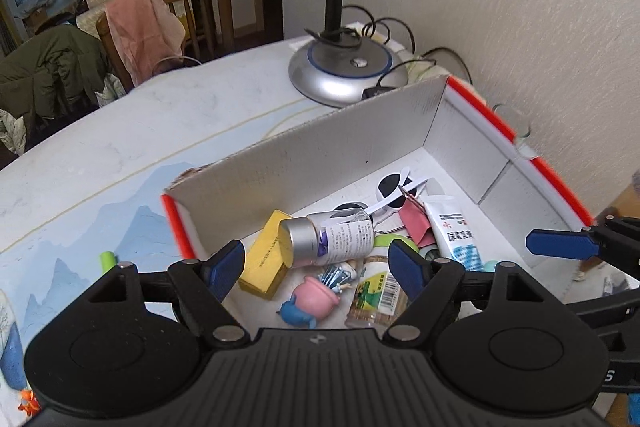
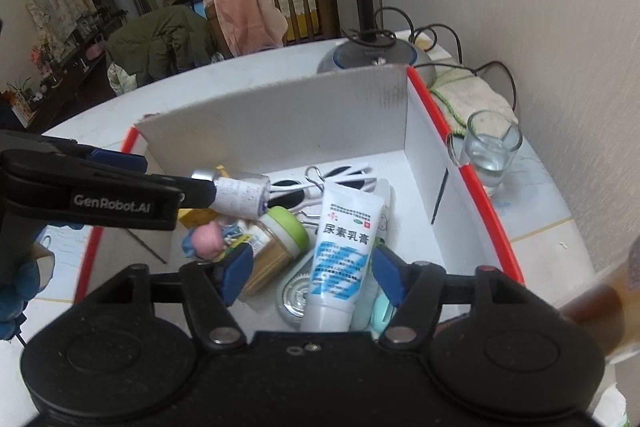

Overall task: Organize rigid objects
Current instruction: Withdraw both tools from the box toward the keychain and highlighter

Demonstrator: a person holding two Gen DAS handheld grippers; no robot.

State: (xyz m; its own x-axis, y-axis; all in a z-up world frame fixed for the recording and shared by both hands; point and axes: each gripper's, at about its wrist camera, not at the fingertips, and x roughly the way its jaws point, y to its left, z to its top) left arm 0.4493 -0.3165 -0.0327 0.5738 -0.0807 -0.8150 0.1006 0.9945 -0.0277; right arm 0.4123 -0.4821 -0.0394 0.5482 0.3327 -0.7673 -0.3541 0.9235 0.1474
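Observation:
A white cardboard box with a red rim [image 1: 500,123] [image 2: 440,115] holds several small items. My left gripper [image 1: 316,267] hangs open over its near end. Beyond its pads lies a small silver-capped bottle [image 1: 332,239] [image 2: 236,195], untouched, resting on a yellow carton [image 1: 264,259]. A pink and blue toy [image 1: 312,301] and a green-lidded jar [image 1: 380,291] [image 2: 276,243] lie beneath. My right gripper [image 2: 316,277] is open above a white cream tube [image 2: 340,251] [image 1: 452,231], its pads not pressing it. White sunglasses [image 1: 394,187] and a red clip [image 1: 416,221] lie farther back.
A silver lamp base [image 1: 344,67] with cables stands behind the box. A glass of water [image 2: 494,147] sits by the box's right wall, near a knitted cloth [image 2: 472,95] and the room wall. A green stick [image 1: 107,261] lies left of the box. Chairs [image 1: 140,23] stand beyond the table.

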